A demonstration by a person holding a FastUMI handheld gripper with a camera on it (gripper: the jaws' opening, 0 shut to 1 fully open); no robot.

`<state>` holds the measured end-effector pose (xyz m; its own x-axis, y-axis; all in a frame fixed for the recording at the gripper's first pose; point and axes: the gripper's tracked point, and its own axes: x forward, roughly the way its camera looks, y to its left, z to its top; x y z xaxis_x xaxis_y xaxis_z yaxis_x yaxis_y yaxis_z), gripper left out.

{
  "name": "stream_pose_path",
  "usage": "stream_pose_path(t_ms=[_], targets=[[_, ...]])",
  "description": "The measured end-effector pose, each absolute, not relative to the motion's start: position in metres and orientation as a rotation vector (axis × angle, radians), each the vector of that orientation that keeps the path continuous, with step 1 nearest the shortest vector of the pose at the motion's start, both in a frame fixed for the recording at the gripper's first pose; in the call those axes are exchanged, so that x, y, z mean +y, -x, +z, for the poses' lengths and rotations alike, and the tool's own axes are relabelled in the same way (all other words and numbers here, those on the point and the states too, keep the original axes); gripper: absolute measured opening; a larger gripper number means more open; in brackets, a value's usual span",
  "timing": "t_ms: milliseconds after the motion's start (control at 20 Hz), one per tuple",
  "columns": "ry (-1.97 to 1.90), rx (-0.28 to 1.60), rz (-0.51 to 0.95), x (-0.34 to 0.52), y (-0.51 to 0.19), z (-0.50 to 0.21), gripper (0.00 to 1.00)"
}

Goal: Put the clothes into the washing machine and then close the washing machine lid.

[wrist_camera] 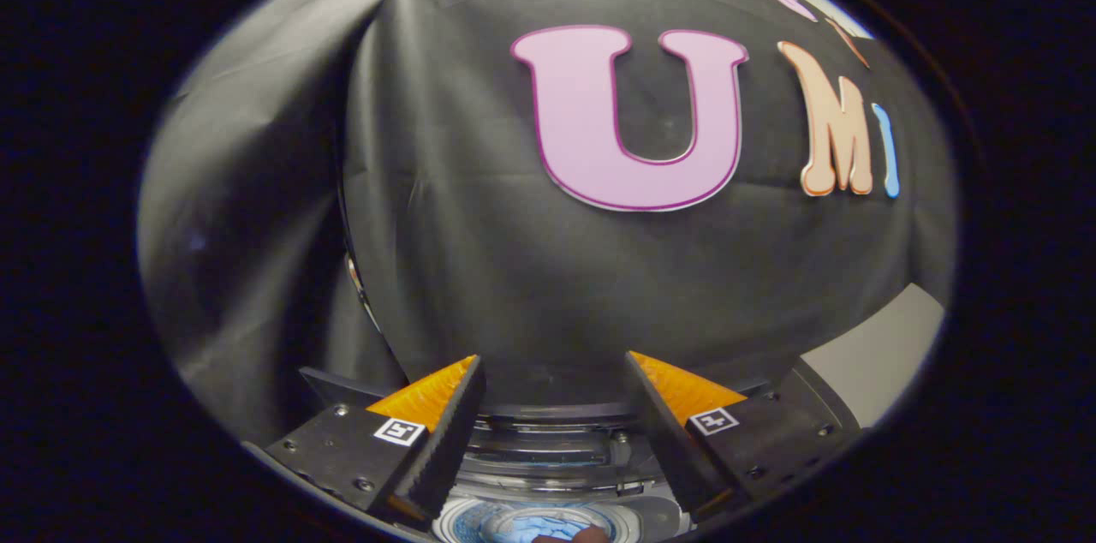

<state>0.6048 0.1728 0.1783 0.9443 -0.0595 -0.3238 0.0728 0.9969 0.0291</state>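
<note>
The gripper (555, 380) hung released, its 2 fingers parted and empty. At 6 o'clock, the washing machine (548, 457) stood open, lid unclosed; clothes apparently inside.

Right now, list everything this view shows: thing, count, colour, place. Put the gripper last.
Booth wall cloth: one, black, beyond the fingers, hanging in folds.
Pale panel: one, off-white, beside the cloth's lower edge, past the right finger.
Washing machine: one, grey and clear-looking rim parts, low between the fingers; whether its lid is up cannot be told.
Drum opening: one, bluish-white inside, below the rim between the finger bases.
Reddish-brown item: one, at the drum's near edge; too little shows to identify it.
Gripper: one, fingers spread wide, holding nothing, pointed at the cloth above the machine.
</note>
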Motion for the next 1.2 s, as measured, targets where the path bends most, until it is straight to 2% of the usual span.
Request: stream_pose_path(t_ms=[650,1200], targets=[[-0.078,0.421,-0.01,0.1827,-0.6105,0.163,0.97],[-0.08,0.414,0.017,0.1843,-0.6098,0.1662,0.97]])
